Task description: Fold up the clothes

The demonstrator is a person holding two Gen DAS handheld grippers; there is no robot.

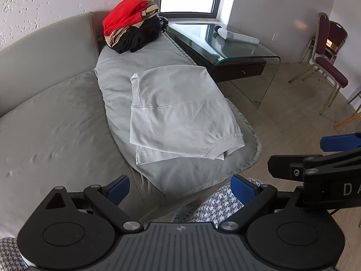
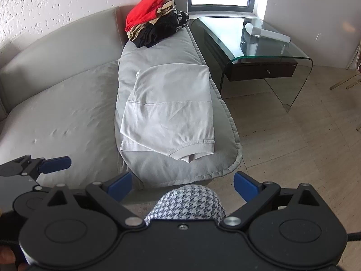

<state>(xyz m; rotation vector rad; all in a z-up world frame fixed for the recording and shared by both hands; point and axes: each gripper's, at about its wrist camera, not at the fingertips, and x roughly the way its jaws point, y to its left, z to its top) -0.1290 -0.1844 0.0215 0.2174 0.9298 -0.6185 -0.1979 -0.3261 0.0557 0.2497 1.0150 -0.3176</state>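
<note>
A pale grey shirt (image 2: 168,113), folded into a rough rectangle with its ribbed cuff toward the camera, lies on the grey cushion (image 2: 158,171) at the sofa's outer edge. The left gripper (image 1: 180,186) and right gripper (image 2: 182,184) hover short of the cushion's near end, both with jaws spread wide and nothing between them. Risks, as judged: the shirt's outer edge sits close to the cushion's rounded border, so a sideways tug could drag it onto the floor; a shallow pinch could catch only the top layer and undo the fold. A pile of clothes (image 2: 155,20) waits at the cushion's far end.
</note>
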